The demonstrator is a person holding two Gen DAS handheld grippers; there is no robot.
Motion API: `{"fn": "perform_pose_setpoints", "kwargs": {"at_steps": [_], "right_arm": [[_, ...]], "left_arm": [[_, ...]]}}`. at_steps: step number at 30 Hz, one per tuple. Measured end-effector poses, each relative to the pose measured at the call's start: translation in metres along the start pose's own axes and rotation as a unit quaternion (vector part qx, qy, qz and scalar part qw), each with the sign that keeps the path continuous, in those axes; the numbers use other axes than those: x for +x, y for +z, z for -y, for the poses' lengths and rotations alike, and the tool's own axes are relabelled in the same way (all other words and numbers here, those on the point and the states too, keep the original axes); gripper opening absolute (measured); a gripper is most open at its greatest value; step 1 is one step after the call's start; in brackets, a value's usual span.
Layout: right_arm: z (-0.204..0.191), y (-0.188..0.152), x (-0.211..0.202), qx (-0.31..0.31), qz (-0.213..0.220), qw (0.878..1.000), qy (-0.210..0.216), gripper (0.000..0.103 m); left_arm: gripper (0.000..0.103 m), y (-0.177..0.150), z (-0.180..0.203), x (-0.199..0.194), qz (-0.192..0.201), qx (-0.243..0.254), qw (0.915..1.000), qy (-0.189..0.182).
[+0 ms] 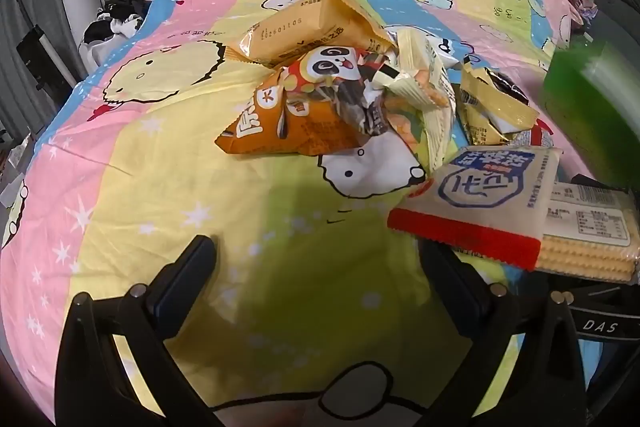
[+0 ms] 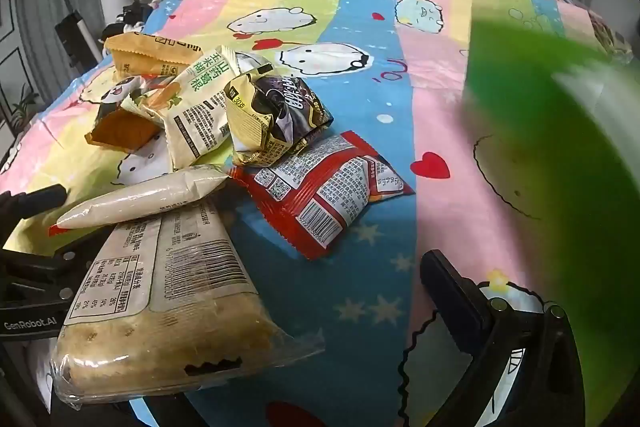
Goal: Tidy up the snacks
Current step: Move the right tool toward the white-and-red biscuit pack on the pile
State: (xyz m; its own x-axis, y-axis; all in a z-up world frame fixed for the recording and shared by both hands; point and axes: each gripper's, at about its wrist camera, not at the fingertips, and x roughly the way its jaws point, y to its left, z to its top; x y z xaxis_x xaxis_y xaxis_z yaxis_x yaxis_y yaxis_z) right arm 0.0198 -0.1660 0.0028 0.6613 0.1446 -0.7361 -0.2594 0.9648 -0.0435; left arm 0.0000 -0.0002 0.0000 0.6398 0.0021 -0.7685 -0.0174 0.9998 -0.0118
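Snacks heaped mid-bedspread; bare cloth near left tool; both tools wide open, empty.

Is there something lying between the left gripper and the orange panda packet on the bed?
Nothing visible does. The left gripper is open, and only bare bedsheet lies between it and the orange panda packet. The white cracker packet with the red edge lies off to the right of that path, over the gripper's right finger.
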Motion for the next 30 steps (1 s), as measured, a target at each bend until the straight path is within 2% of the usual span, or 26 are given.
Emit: {"fn": "perform_pose_setpoints", "kwargs": {"at_steps": [10,24,30], "right_arm": [[-0.001,0.0,0.001,0.0,-0.001,1.0,0.001,0.103],[-0.004,-0.002,0.001,-0.001,-0.002,1.0,-0.005,0.103],[0.0,0.004,-0.001,-0.004,-0.019,1.0,0.007,0.102]], "left_arm": [[0.103,0.0,0.0,0.0,0.001,0.0,1.0,-0.001],[0.103,0.006,-0.002,-0.001,-0.028,-0.004,0.9996,-0.008],[0.103,0.009,-0.008,-0.012,-0.051,-0.029,0.9975,-0.04]]}}
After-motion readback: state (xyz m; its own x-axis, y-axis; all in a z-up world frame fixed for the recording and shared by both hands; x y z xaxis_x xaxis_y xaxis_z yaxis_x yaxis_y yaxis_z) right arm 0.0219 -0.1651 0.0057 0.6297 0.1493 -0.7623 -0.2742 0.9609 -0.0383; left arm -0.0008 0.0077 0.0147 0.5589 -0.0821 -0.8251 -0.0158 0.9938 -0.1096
